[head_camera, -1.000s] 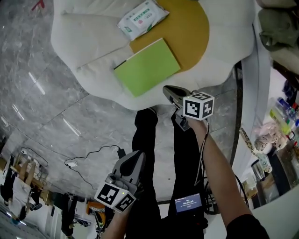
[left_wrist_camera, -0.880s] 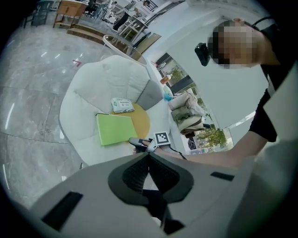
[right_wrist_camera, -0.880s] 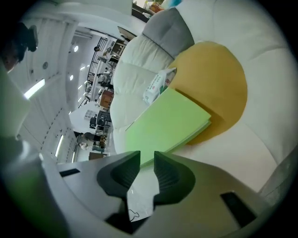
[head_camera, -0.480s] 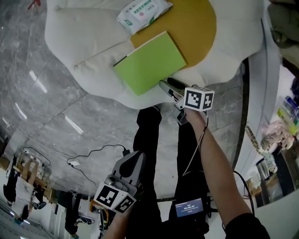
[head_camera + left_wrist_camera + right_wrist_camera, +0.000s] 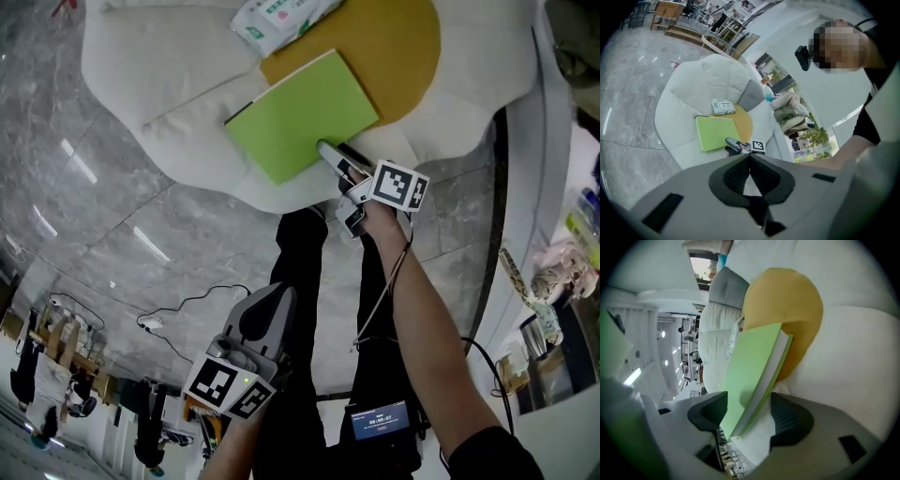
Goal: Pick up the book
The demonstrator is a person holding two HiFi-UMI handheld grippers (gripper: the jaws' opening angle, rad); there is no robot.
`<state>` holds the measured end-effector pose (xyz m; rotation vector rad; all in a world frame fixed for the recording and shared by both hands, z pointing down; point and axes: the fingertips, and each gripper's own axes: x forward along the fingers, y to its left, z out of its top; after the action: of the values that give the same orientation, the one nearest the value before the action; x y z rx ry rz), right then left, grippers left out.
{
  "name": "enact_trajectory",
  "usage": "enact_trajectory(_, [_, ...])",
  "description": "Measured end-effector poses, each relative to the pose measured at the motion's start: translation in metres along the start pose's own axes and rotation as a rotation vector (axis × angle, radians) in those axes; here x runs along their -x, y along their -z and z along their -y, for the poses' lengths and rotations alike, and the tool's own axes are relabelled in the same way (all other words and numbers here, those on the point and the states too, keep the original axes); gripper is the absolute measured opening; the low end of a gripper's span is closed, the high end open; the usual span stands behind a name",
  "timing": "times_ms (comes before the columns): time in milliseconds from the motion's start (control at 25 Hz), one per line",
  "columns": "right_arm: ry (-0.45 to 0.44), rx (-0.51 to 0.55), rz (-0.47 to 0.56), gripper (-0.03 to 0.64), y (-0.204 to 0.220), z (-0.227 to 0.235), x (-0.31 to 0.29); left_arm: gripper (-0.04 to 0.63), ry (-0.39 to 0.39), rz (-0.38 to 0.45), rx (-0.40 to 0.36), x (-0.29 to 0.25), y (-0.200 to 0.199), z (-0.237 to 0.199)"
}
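A light-green book (image 5: 300,117) lies flat on a white padded seat (image 5: 150,56), partly over a round yellow cushion (image 5: 394,47). My right gripper (image 5: 330,150) is at the book's near corner. Its jaws are opening, and in the right gripper view the book's (image 5: 754,371) page edge runs between the two dark pads (image 5: 787,416) without either pressing on it. My left gripper (image 5: 270,298) hangs low over the floor, well short of the seat, with its jaws together and nothing in them. The left gripper view shows the book (image 5: 715,132) and the right gripper (image 5: 733,143) ahead.
A pack of wipes (image 5: 277,19) lies past the book on the yellow cushion. Grey marble floor surrounds the seat, with a black cable (image 5: 187,305) on it. The person's dark trouser legs (image 5: 300,272) stand between the grippers. Shelves with clutter line the right edge.
The right gripper moved up to the book's near corner, rolled, and its jaws opened around the book's edge. The left gripper stayed low and shut.
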<state>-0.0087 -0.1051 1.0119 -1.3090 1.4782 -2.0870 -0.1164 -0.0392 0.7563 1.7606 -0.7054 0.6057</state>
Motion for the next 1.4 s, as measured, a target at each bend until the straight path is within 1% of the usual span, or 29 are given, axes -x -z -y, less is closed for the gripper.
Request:
enact_trajectory(160, [-0.055,-0.082,0.061,0.288,-0.007,0.000,0.002,0.014,0.007,0.002,-0.004,-0.007,-0.003,0.001])
enact_trajectory(240, [-0.070,-0.103,0.076,0.288,-0.010,0.001,0.000,0.014,0.013,0.004,-0.011,-0.012,-0.005,0.002])
enact_trajectory(360, [-0.047,-0.142,0.077,0.284,-0.012,0.009,-0.006,0.014,0.019,0.008,-0.020,-0.018,-0.010,0.003])
enact_trajectory(440, [-0.026,-0.163,0.065,0.244,-0.013,0.013,-0.010,0.014,0.021,0.015,-0.021,-0.020,-0.013,0.004])
enact_trajectory(520, [-0.023,-0.177,0.058,0.238,-0.015,0.011,-0.011,0.014,0.022,0.017,-0.020,-0.021,-0.014,0.005])
enact_trajectory(640, [-0.020,-0.193,0.076,0.221,-0.015,0.006,-0.008,0.014,0.025,0.012,-0.020,-0.022,-0.012,0.008])
enact_trajectory(760, [-0.016,-0.208,0.103,0.205,-0.019,-0.001,-0.004,0.014,0.030,0.010,-0.010,-0.023,-0.012,0.013])
enact_trajectory(880, [-0.034,-0.219,0.120,0.183,-0.025,-0.016,0.001,0.014,0.040,0.007,-0.008,-0.025,-0.012,0.022])
enact_trajectory(1000, [-0.048,-0.217,0.114,0.170,-0.028,-0.029,0.007,0.014,0.055,-0.003,-0.016,-0.025,-0.011,0.032])
enact_trajectory(1160, [-0.048,-0.199,0.103,0.164,-0.028,-0.041,0.017,0.014,0.058,0.006,-0.014,-0.019,-0.016,0.038])
enact_trajectory(1280, [-0.086,-0.173,0.109,0.161,-0.032,-0.057,0.029,0.014,0.059,0.013,-0.019,-0.016,-0.020,0.044])
enact_trajectory(1400, [-0.118,-0.179,0.132,0.161,-0.036,-0.074,0.048,0.014,0.064,0.018,-0.021,-0.012,-0.021,0.055])
